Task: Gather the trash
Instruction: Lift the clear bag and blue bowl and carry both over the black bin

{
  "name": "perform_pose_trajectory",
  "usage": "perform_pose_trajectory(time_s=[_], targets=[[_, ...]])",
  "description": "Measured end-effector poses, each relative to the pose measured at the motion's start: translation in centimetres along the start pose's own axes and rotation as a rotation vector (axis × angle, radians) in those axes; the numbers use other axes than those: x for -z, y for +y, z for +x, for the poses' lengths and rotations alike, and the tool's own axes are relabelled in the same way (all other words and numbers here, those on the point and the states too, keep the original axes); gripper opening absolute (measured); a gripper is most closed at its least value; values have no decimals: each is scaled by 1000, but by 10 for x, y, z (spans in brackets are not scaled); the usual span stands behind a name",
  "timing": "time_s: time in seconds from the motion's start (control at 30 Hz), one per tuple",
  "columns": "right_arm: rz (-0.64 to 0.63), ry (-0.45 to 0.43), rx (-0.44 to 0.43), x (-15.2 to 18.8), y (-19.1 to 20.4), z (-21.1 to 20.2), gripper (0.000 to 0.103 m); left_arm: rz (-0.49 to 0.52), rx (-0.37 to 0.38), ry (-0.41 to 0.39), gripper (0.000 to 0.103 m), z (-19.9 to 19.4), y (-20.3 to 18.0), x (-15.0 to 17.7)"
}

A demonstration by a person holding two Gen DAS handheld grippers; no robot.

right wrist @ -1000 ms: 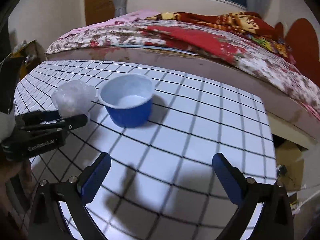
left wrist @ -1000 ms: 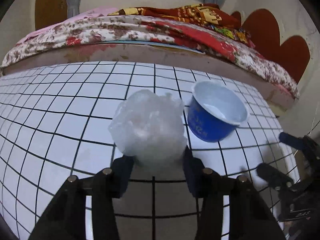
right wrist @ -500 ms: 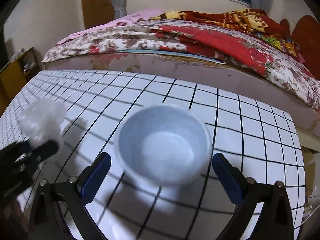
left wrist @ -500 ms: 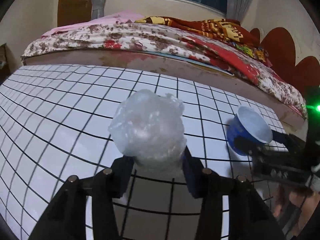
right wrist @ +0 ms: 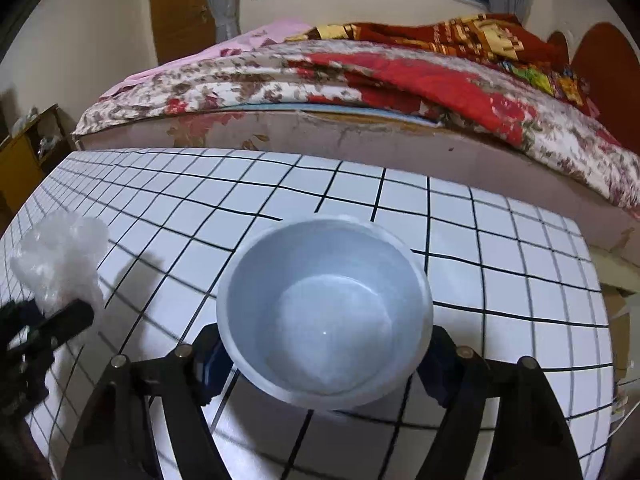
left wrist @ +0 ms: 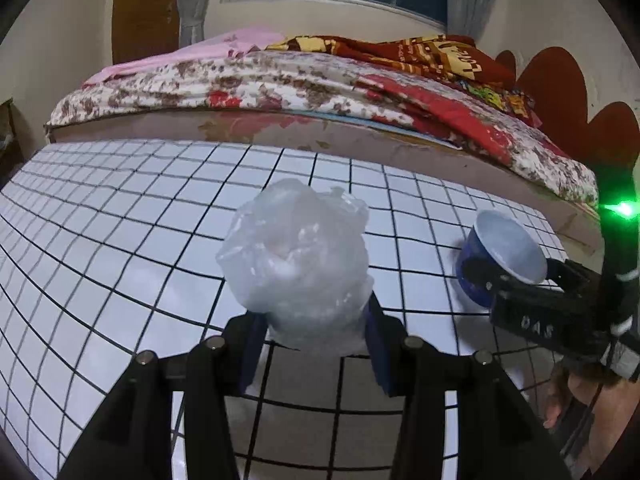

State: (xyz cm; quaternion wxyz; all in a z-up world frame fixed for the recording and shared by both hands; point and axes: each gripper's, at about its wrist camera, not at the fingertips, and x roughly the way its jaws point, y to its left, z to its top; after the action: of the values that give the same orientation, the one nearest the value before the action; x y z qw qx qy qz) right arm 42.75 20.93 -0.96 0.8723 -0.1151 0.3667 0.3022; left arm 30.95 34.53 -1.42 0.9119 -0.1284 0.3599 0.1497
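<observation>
A crumpled clear plastic bag (left wrist: 296, 256) is clamped between the blue pads of my left gripper (left wrist: 314, 320) and held above the checked white tabletop (left wrist: 120, 240). The bag (right wrist: 60, 256) and left gripper (right wrist: 52, 320) also show at the left edge of the right wrist view. A blue cup with a white inside (right wrist: 324, 300) stands between the fingers of my right gripper (right wrist: 322, 356). Its jaws are closing, and the pads lie against the cup's sides under the rim. In the left wrist view the cup (left wrist: 504, 248) sits at the right, with the right gripper (left wrist: 520, 272) astride it.
A bed (left wrist: 320, 88) with floral and red blankets runs along the table's far edge. A wooden shelf (right wrist: 28, 140) stands at the left. A hand (left wrist: 568, 400) holds the right gripper at the lower right. The table's right edge is close to the cup.
The right gripper moved up to the cup, straddled it and narrowed its jaws onto it. The left gripper drifted left and slightly up with the bag still held.
</observation>
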Motion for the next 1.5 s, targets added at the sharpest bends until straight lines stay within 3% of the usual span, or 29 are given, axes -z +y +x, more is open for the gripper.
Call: perform_pose_trajectory(time_s=[0.4, 0.73, 1.5], targets=[[3, -84, 43, 25, -19, -96, 78, 102, 64, -38, 47, -44, -39, 15], [42, -124, 94, 72, -47, -188, 78, 145, 178, -82, 47, -92, -86, 34], [95, -246, 193, 181, -103, -374, 78, 326, 315, -208, 47, -217, -172, 109]])
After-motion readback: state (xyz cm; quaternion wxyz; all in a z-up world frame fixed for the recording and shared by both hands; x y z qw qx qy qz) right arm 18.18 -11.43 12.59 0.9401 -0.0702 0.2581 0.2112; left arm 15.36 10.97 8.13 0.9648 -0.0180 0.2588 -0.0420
